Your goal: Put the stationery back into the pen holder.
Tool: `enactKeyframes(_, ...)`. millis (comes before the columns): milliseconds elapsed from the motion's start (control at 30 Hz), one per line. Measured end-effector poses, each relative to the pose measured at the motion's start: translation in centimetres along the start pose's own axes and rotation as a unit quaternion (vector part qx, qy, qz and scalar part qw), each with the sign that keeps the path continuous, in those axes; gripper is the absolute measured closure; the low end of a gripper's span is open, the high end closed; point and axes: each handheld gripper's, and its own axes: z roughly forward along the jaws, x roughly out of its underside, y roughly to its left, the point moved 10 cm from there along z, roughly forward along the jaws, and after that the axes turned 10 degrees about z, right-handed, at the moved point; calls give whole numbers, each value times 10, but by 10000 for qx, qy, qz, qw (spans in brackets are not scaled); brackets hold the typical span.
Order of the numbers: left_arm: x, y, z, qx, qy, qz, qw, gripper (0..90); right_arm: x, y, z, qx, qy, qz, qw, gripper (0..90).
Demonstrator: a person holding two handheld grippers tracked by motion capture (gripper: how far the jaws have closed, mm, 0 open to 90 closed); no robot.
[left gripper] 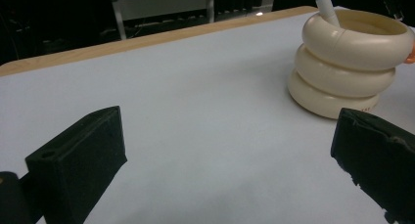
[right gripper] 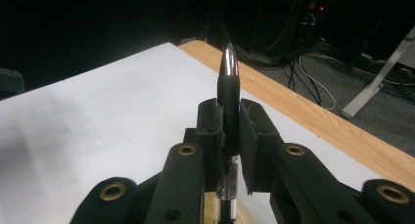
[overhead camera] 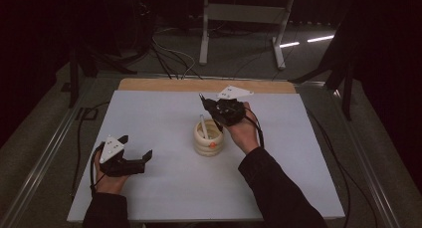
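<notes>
Step in hand: placing a pen into the cream ringed holder [overhead camera: 209, 138]; judged from the pen clamped above the holder's mouth.
Right gripper [overhead camera: 205, 102]: centre of the high view, above and just behind the holder; jaws closed narrow on the black pen [right gripper: 229, 99], gripped on its rubber sleeve with the chrome tip pointing up and away in the right gripper view.
Left gripper [overhead camera: 135, 147]: lower left of the high view, resting low over the white table sheet [overhead camera: 159, 188]; jaws wide apart with nothing between them, and the black pads [left gripper: 80, 155] frame bare sheet in the left gripper view.
Holder: centre of the high view, upper right of the left gripper view; three stacked rings, upright, already containing one white pen [overhead camera: 203, 126] leaning on the rim.
Next move: judged to call for lining the lower end of the black pen up with the opening beside the white pen, lowering it, then releasing.
Risk: pen end catching the rim or knocking the white pen.
Hidden or unclear: lower end of the black pen is cut off at the bottom of the right gripper view; holder interior not visible; the small orange mark [overhead camera: 212, 144] on the holder's side cannot be identified.
</notes>
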Motion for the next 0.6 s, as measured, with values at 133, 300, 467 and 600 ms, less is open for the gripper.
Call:
enactKeyframes(133, 0, 0, 0, -2, -4, -1, 10000, 2, -4, 1, 0, 3, -98, 42, 9999, 802)
enactKeyframes(300, 0, 0, 0, 3, -7, -2, 10000, 2, -8, 1, 1, -27, -153, 92, 9998, 802)
enactKeyframes(467, 0, 0, 0, 6, -6, -4, 10000, 2, -7, 2, 4, -4, -139, 51, 9999, 802)
enactKeyframes(600, 0, 0, 0, 10, -5, -2, 10000, 2, -5, 0, 7, -6, -111, 85, 9999, 802)
